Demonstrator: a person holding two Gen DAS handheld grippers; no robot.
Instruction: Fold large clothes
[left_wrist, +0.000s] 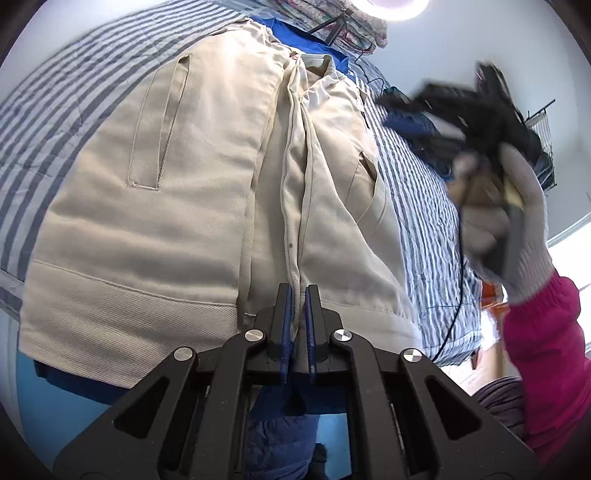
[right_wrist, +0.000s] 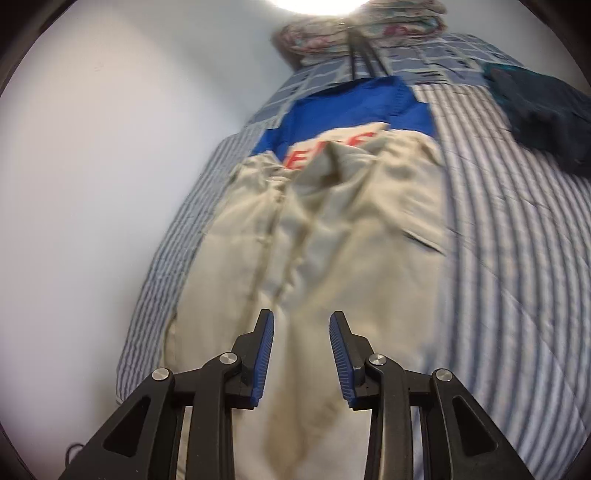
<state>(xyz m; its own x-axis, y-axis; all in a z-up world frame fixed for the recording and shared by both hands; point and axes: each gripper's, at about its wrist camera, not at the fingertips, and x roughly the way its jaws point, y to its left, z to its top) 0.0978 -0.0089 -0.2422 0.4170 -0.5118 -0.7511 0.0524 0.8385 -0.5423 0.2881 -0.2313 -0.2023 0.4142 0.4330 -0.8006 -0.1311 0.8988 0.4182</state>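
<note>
Beige cotton jacket (left_wrist: 177, 206) with slit pockets lies spread front-up on the blue-and-white striped bed cover (left_wrist: 424, 221), its hem towards you and its collar far up the bed, over a bright blue garment (right_wrist: 354, 107) with red lettering. Your left claw (left_wrist: 298, 295) is nearly closed around the jacket's front placket edge at the hem; whether the pads truly pinch the cloth you cannot tell from here. Your right claw (right_wrist: 302, 325) hovers with its jaws wide apart and nothing between them, above the lower middle of the jacket.

The likely trouble is the left grip. If it holds only that thin edge, lifting it probably peels one front panel open instead of carrying the hem over. A one-sided lift also risks dragging the jacket askew across the bed, so take the other hem corner with the right claw first. Watch the blue garment underneath: pinch too deep and you may fold both together. The black cable (left_wrist: 458, 295) trailing from your gloved right hand (left_wrist: 509, 229) could snag the cloth.
</note>
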